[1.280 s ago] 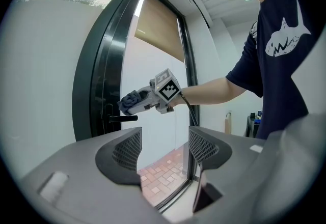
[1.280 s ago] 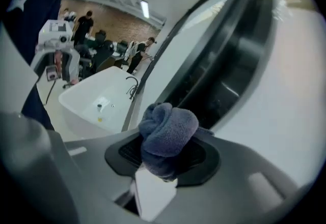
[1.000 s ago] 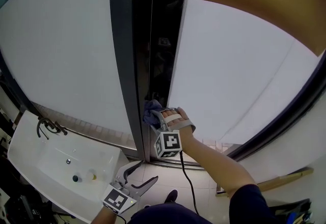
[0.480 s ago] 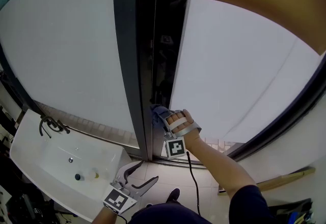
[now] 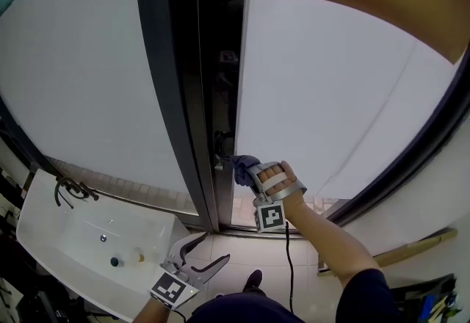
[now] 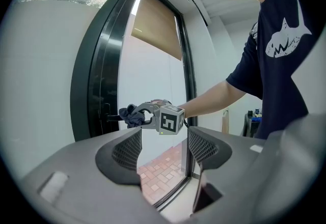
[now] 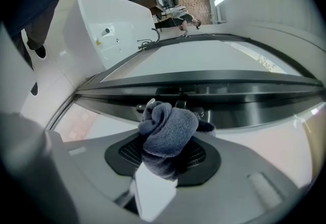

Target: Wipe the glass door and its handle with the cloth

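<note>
Two grippers, one at work. Head view: the right gripper [image 5: 252,173], clamped on a bunched blue cloth [image 5: 244,165], holds it at the door handle [image 5: 219,151], which lies at nine o'clock from it on the glass door [image 5: 323,94]. The left gripper [image 5: 197,259] hangs low at seven o'clock. Left gripper view: its jaws stand apart, empty. Right gripper view: the wad bulges past the jaws, and a snag on the handle could tug it free.

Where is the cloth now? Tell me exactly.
The cloth sits bunched in the right gripper, low in the head view's centre, just right of the door handle on the dark frame.
</note>
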{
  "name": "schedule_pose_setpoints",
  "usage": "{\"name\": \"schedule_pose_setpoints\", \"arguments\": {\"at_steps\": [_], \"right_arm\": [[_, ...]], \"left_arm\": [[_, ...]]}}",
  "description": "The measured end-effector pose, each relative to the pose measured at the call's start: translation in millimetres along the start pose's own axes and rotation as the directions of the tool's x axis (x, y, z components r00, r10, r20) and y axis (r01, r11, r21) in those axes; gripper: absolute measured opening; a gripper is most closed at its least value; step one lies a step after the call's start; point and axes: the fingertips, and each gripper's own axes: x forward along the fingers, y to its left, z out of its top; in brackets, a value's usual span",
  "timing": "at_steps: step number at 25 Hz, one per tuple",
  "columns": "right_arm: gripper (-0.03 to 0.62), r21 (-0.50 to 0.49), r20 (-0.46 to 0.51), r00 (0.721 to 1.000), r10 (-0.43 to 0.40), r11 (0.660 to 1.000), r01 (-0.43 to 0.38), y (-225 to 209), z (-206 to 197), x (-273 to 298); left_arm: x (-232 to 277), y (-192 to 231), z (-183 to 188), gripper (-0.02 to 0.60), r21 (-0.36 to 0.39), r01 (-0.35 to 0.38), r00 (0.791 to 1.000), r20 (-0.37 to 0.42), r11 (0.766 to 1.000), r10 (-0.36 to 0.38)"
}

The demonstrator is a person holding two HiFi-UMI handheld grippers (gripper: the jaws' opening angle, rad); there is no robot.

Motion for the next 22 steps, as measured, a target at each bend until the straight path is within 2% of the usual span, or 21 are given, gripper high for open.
{"name": "schedule_pose_setpoints", "arguments": {"at_steps": [4,5,6,7,8,9,10,11,12,13,14,15,16,19,21,22], "right_arm": [[0.161,0.032,-0.048,0.998,-0.049,0.998,0.050,-5,-24,-6],[0.161,0.087,-0.055,0.997,-0.055,0.994,0.059,-8,-31,-9],[0.161,0.193,-0.045,0.998,-0.054,0.979,0.062,-10,-37,-13],[0.161,0.356,-0.010,0.999,-0.050,0.933,0.050,-13,-42,-19],[0.161,0.558,0.049,0.998,-0.047,0.830,0.012,-15,-46,-25],[0.161,0.755,0.127,0.990,-0.052,0.652,-0.063,-16,-48,-30],[0.161,0.895,0.215,0.974,-0.069,0.413,-0.169,-15,-49,-32],[0.161,0.947,0.297,0.949,-0.101,0.161,-0.279,-11,-47,-30],[0.161,0.928,0.359,0.922,-0.141,-0.049,-0.369,-7,-43,-25],[0.161,0.882,0.402,0.899,-0.174,-0.190,-0.431,-2,-36,-18],[0.161,0.841,0.433,0.881,-0.189,-0.267,-0.470,4,-27,-9],[0.161,0.816,0.457,0.869,-0.191,-0.298,-0.495,9,-17,0],[0.161,0.805,0.478,0.859,-0.186,-0.298,-0.512,13,-5,9],[0.161,0.810,0.513,0.842,-0.165,-0.233,-0.539,13,25,34],[0.161,0.823,0.512,0.844,-0.161,-0.192,-0.535,6,36,50],[0.161,0.827,0.507,0.846,-0.164,-0.182,-0.531,2,39,57]], "left_arm": [[7,-2,-2,0.285,0.001,0.017,1.000,-0.007,1.000,-0.017],[9,-1,-2,0.285,0.000,0.017,1.000,-0.009,1.000,-0.017],[10,-1,-2,0.285,0.000,0.017,1.000,-0.010,1.000,-0.017],[12,0,-3,0.285,0.000,0.017,1.000,-0.011,1.000,-0.017],[12,1,-3,0.285,-0.001,0.017,1.000,-0.012,1.000,-0.017],[13,2,-4,0.285,-0.002,0.016,1.000,-0.014,1.000,-0.016],[13,4,-5,0.285,-0.004,0.016,1.000,-0.019,1.000,-0.016],[14,5,-7,0.285,-0.005,0.014,1.000,-0.026,1.000,-0.014],[15,7,-9,0.285,-0.005,0.011,0.999,-0.034,1.000,-0.011],[15,9,-10,0.285,-0.006,0.007,0.999,-0.042,1.000,-0.007],[16,10,-11,0.285,-0.008,0.002,0.999,-0.048,1.000,-0.003],[17,11,-12,0.285,-0.011,-0.003,0.999,-0.052,1.000,0.002],[18,12,-12,0.285,-0.012,-0.007,0.998,-0.055,1.000,0.006],[23,14,-14,0.285,-0.009,-0.016,0.997,-0.071,1.000,0.016],[26,15,-15,0.285,-0.012,-0.025,0.996,-0.080,1.000,0.024],[26,16,-17,0.285,-0.015,-0.031,0.996,-0.085,0.999,0.030]]}}
